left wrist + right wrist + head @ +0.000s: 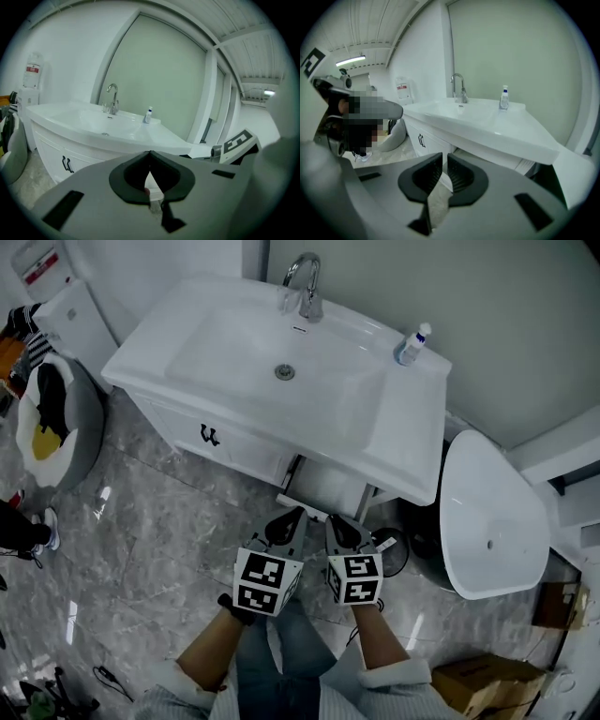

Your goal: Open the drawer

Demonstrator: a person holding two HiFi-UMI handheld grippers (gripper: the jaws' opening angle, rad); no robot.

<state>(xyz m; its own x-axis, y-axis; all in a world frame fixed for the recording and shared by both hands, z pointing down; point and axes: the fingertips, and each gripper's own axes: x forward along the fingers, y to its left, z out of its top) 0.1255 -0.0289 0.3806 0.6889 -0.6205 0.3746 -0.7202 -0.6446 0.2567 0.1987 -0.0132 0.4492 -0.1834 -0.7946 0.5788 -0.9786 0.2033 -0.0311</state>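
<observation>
The white vanity (403,442) has a drawer front with a black handle (208,435) on its left side; that handle (67,164) also shows in the left gripper view, and as the same handle (421,140) in the right gripper view. Under the counter's right part a white boxy section (323,486) juts forward. Both grippers hang side by side over the floor in front of the vanity, apart from it. My left gripper (286,521) (150,154) is shut, tips touching, holding nothing. My right gripper (345,529) (445,157) shows a narrow slit between its pads, with nothing in it.
A faucet (305,287) and a small bottle (412,343) stand on the counter. A white oval fixture (492,517) and a dark bin (422,545) sit to the right, a grey cushion seat (56,418) to the left, and a cardboard box (487,681) at lower right.
</observation>
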